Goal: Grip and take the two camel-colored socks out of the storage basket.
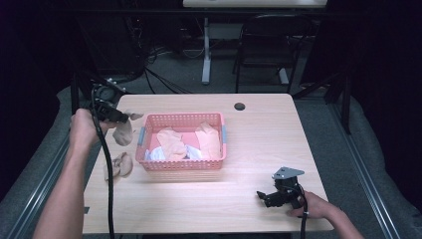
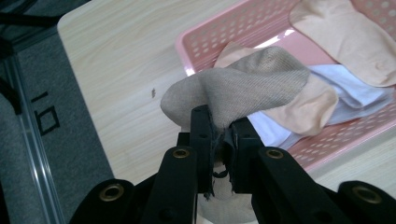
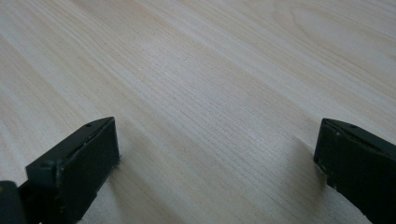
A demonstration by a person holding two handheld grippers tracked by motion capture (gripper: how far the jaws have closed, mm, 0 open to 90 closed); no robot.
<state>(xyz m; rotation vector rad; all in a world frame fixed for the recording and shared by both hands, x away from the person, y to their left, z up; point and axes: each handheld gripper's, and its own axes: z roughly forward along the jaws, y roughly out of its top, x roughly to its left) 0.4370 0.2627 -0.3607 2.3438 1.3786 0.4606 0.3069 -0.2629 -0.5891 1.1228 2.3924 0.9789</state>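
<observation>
A pink plastic basket sits mid-table with several peach and white socks in it. My left gripper hangs above the table just left of the basket, shut on a tan sock that dangles from it. In the left gripper view the tan sock is pinched between the jaws of the left gripper, with the basket beyond. More tan socks lie on the table below. My right gripper rests near the table's front right, open; in its own view the right gripper has only bare wood between the jaws.
A wooden table has a dark grommet hole at the back. A black chair and a white desk leg stand behind it. Cables lie on the floor at the back left.
</observation>
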